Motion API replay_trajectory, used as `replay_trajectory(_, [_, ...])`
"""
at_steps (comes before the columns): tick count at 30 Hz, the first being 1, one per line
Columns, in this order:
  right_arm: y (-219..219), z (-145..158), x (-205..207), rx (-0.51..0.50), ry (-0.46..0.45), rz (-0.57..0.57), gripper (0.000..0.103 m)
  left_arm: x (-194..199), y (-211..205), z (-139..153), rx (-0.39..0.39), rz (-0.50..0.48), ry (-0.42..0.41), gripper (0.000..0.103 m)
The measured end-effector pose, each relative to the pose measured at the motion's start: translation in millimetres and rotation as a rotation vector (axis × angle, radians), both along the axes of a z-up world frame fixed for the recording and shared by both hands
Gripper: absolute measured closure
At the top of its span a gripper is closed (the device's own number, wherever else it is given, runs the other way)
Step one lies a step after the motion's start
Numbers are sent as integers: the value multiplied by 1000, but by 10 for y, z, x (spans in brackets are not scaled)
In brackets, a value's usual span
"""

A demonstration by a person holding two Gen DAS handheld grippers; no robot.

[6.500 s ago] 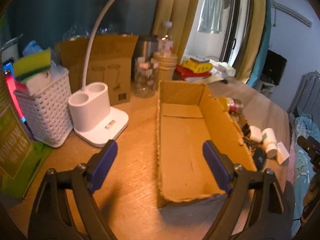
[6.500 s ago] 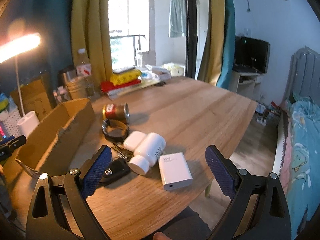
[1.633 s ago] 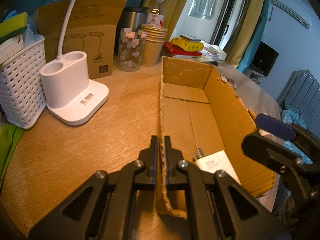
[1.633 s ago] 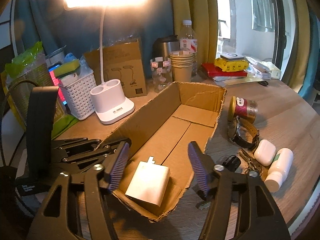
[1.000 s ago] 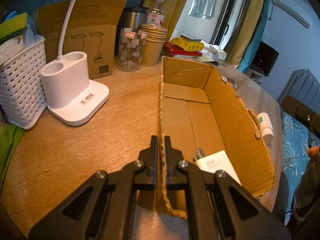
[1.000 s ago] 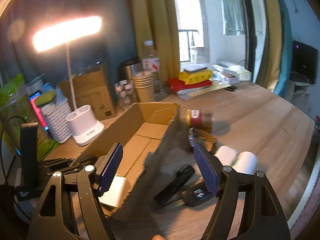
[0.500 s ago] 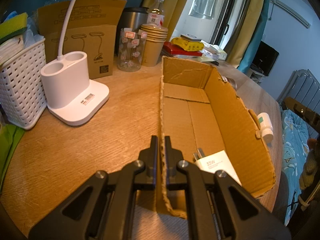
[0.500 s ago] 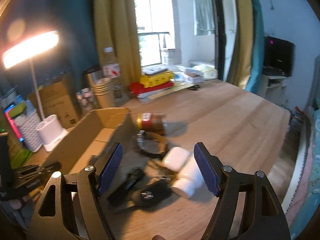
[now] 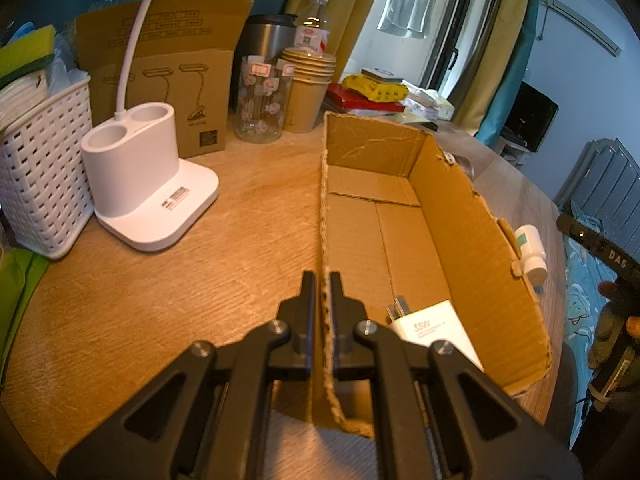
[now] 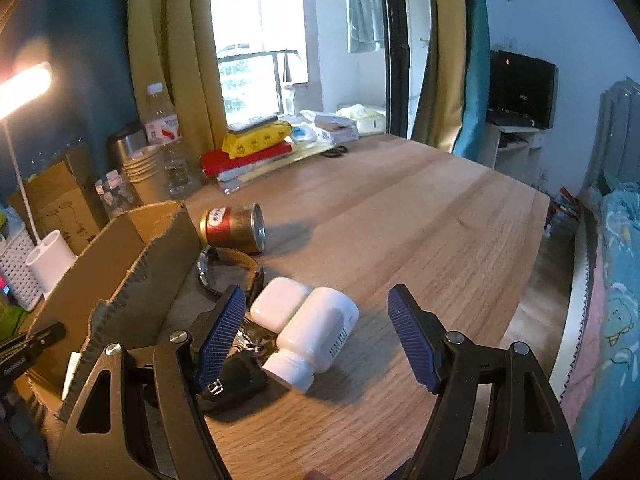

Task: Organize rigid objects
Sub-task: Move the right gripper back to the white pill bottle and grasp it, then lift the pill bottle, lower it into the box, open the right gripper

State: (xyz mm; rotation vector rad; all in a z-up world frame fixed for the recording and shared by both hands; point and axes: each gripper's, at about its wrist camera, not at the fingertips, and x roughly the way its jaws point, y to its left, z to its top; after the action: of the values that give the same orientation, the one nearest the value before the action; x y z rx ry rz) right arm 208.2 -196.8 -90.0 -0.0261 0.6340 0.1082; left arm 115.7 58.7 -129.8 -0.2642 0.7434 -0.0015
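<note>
left gripper [image 9: 320, 300] clamps cardboard box [image 9: 460, 216] wall | right gripper [image 10: 312, 336] spread wide | white bottle [image 10: 316, 336] looks light, stiff, slick; take it across the body

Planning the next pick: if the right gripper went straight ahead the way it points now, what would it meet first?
Probably the white bottle, lying on its side on the table between the open fingers of the right gripper. The white case touches it on the left, just behind. Depth is uncertain in this fisheye view.

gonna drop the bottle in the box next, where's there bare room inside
The cardboard box floor is bare from the white charger at its near end to the far wall. Outside, the white bottle, earbud case, watch and can crowd its right wall.
</note>
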Motion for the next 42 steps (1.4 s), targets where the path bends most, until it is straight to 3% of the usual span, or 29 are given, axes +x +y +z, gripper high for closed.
replay_trajectory(14, [-56, -366, 228, -11, 81, -47, 26, 2, -1, -2, 1, 0, 0, 97])
replay_trajectory(27, [-81, -482, 331, -2, 129, -50, 27, -2, -6, 1, 1, 0, 0, 96])
replay_trajectory(35, [-85, -509, 366, -4, 144, -44, 52, -2, -5, 1, 2, 0, 0, 96])
replay_trajectory(42, [-100, -459, 321, 7, 119, -43, 52, 2, 1, -1, 2, 1, 0, 96])
